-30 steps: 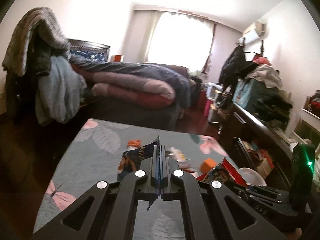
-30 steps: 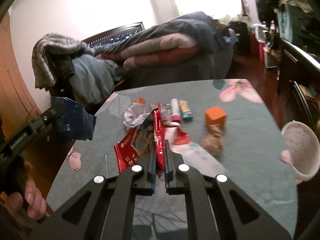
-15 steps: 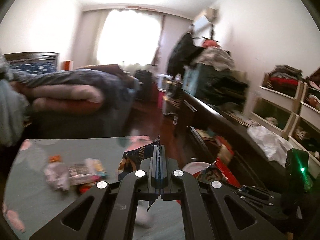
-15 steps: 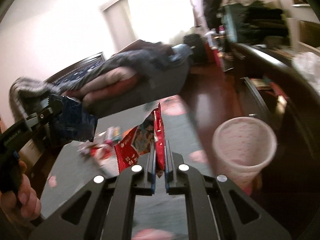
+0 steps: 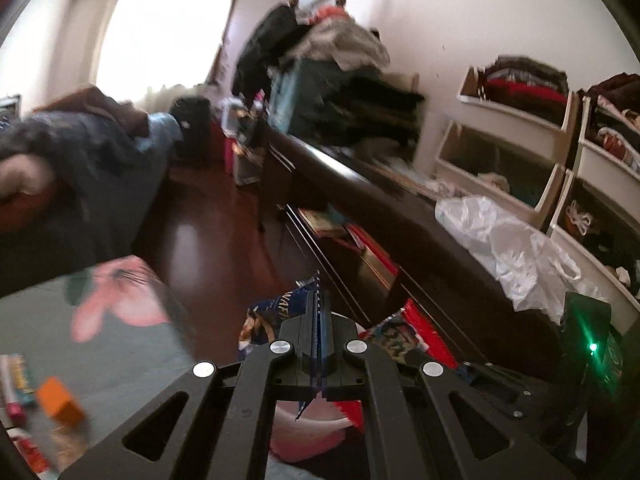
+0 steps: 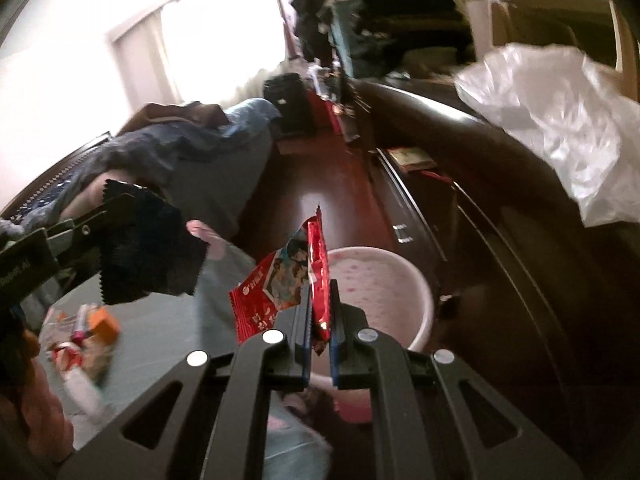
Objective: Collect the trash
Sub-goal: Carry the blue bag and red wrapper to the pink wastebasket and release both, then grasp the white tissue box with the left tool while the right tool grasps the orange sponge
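The red wrapper [image 6: 316,256] stands upright, pinched between the pressed-together fingers of the right claw [image 6: 320,312], with a printed flap folding out to its left. It hangs just over the near rim of the pink-speckled bin [image 6: 416,292], which sits on the dark wood floor [image 6: 320,184] beside the table [image 6: 160,340]. The blue wrapper [image 5: 272,316] is clamped flat in the left claw [image 5: 319,320], its serrated edge sticking out past the fingertips — in the right wrist view it shows as a dark, saw-edged sheet left of the red one, above the table's edge. More litter is on the grey floral tablecloth: an orange cube [image 5: 60,400] and blurred small packets [image 6: 68,352] beside it. Beyond the bin runs a long dark cabinet [image 5: 400,216] with a crumpled white plastic bag [image 5: 504,248] on top. A bed with heaped covers [image 6: 180,148] lies toward the bright window [image 5: 160,36] — the far wall holds open white bins of clothes [image 5: 516,96].
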Demonstrator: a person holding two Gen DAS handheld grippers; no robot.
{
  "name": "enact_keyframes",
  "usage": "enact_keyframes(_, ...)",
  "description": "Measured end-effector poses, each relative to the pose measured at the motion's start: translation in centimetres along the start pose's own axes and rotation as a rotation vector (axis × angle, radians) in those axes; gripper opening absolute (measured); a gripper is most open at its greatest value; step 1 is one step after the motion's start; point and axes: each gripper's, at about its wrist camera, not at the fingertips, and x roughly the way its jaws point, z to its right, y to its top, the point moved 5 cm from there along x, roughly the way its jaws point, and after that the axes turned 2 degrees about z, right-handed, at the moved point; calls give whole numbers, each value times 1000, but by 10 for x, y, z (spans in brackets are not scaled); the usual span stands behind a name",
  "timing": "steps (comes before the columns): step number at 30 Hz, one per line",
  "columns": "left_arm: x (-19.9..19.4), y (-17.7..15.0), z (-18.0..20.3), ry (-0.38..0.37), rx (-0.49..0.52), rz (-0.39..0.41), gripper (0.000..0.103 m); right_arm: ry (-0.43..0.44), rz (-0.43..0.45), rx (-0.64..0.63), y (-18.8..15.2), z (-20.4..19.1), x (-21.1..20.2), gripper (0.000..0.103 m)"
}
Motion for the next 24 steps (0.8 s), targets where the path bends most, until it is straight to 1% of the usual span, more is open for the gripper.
enact_keyframes(2,26,-4,4,-29,-7,-39,1,-24,-11,11,0,11,17,8)
enact_keyframes(4,53,-9,5,-37,-21,-88,1,-49,-23,19,-3,19,32,8)
enact_keyframes(8,90,-20,4,-26,-39,-158,1,-98,-63,35,-7,38,69,8)
enact_keyframes(10,108,-27,0,-14,-47,-194,1,-114,-82,35,-11,42,82,11)
enact_keyframes(12,121,-32,-2,-7,-60,-223,3,-125,-97,32,-15,45,95,11)
enact_keyframes(14,133,-38,-7,-14,-82,-258,9,-128,-114,27,-20,46,108,13)
enact_keyframes(15,136,-40,-9,-14,-88,-266,10,-128,-118,24,-21,45,113,15)
enact_keyframes(17,141,-43,-13,-20,-98,-283,22,-127,-128,23,-23,45,119,28)
enact_keyframes(18,140,-44,-14,-24,-106,-283,26,-122,-127,26,-24,44,119,40)
enact_keyframes(19,140,-43,-15,-22,-109,-280,31,-119,-122,27,-24,44,119,43)
enact_keyframes(23,130,-40,-20,2,-114,-256,35,-134,-109,19,-24,43,112,45)
enact_keyframes(24,125,-38,-21,13,-113,-248,36,-133,-108,20,-23,42,109,49)
